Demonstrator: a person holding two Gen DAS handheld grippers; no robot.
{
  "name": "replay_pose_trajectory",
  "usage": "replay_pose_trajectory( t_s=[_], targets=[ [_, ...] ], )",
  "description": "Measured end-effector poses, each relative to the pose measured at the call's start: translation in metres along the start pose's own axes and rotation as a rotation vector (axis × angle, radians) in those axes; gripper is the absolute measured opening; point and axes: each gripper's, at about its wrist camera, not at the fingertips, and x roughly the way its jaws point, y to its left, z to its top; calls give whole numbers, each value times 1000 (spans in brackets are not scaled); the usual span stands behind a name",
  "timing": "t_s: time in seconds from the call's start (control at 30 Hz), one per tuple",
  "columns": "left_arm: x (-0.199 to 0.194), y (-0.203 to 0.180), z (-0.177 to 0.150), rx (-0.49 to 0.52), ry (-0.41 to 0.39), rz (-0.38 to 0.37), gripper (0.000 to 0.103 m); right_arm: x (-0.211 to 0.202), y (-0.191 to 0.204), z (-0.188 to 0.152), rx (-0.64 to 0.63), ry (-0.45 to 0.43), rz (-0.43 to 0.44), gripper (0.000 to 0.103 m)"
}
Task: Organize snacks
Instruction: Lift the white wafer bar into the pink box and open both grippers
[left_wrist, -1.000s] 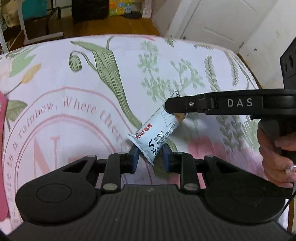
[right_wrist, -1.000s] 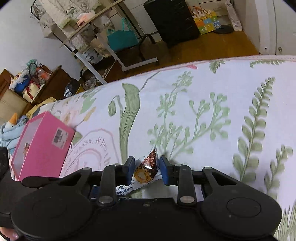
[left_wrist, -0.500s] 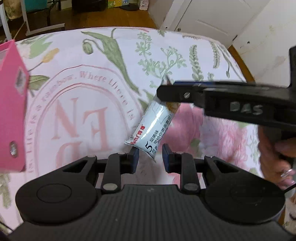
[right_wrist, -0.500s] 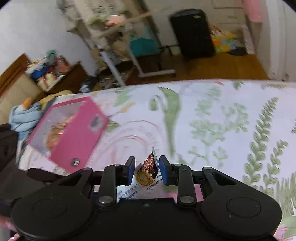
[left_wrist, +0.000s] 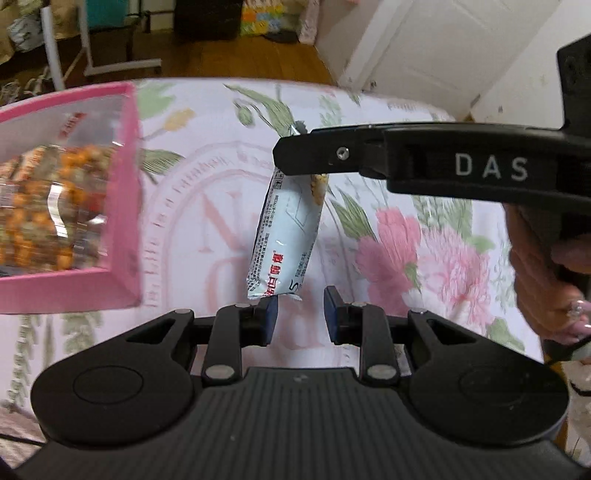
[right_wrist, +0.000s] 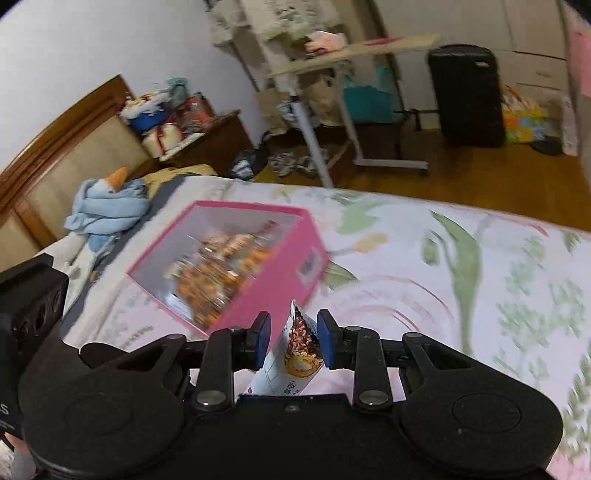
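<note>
Pink box (right_wrist: 236, 266) of snacks sits mid-left on the floral bedspread (right_wrist: 480, 288); the snack bar (left_wrist: 286, 236), pinched only by its top end in the right gripper (right_wrist: 293, 339), could slip short of it, dangling just above the left gripper (left_wrist: 299, 314), whose narrow jaws hold nothing.

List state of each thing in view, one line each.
Snack bar: off the bedspread, hanging from right gripper, lower end clear of the left jaws.
Pink box: open on bedspread, snacks inside.
Left gripper: jaws nearly closed, nothing between them.
</note>
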Motion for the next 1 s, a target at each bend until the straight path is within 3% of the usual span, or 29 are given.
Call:
replay_pose_trajectory(
  t_s=[0.13,0.3,0.47,0.73,0.83,1.0],
  targets=[
    [-28,39,11,-48,-47,7,25,27,28,29,-57,-9,36,33],
    [-49,79,16,-78,-77,74,25,72,54,56,-61,19,95,33],
    [-48,95,19,-83,-75,56,25,101,70,62,-67,38,100,33],
    [-22,112,33,-95,-81,149,25,129,62,68,-66,38,24,35],
    [-18,122,38,-140,-86,151,32,137,61,70,-67,29,-18,36],
    [-17,128,32,-176,-104,179,34,132,58,68,-69,-9,-11,38]
  ],
)
